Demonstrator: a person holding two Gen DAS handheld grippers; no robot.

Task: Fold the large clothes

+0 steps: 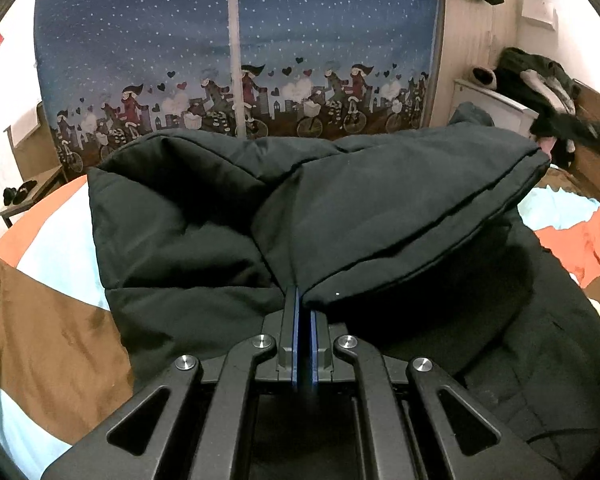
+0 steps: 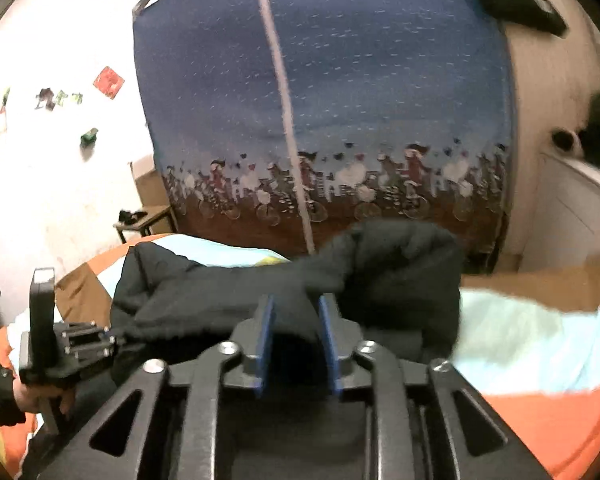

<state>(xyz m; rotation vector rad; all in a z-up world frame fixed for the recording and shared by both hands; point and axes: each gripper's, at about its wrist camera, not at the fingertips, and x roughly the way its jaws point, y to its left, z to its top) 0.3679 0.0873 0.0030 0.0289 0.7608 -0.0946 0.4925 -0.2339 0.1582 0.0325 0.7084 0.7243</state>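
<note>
A large black padded jacket point(image 1: 340, 208) lies bunched on the bed, one panel folded over toward me. My left gripper point(image 1: 304, 300) is shut on the jacket's edge where that fold comes down to its fingertips. In the right wrist view the jacket point(image 2: 380, 264) is heaped just ahead. My right gripper point(image 2: 296, 312) stands open, its blue pads apart with dark fabric lying loosely between them. At the left of that view a hand holds the left gripper point(image 2: 114, 340), its tips buried in the jacket's hem.
The bedspread point(image 1: 40, 320) is patched orange, brown and light blue. Behind the bed hangs a blue cloth point(image 1: 236, 60) printed with cyclists. A small table point(image 1: 28, 196) stands at the far left. A white cabinet point(image 1: 496, 100) heaped with dark clothes is on the right.
</note>
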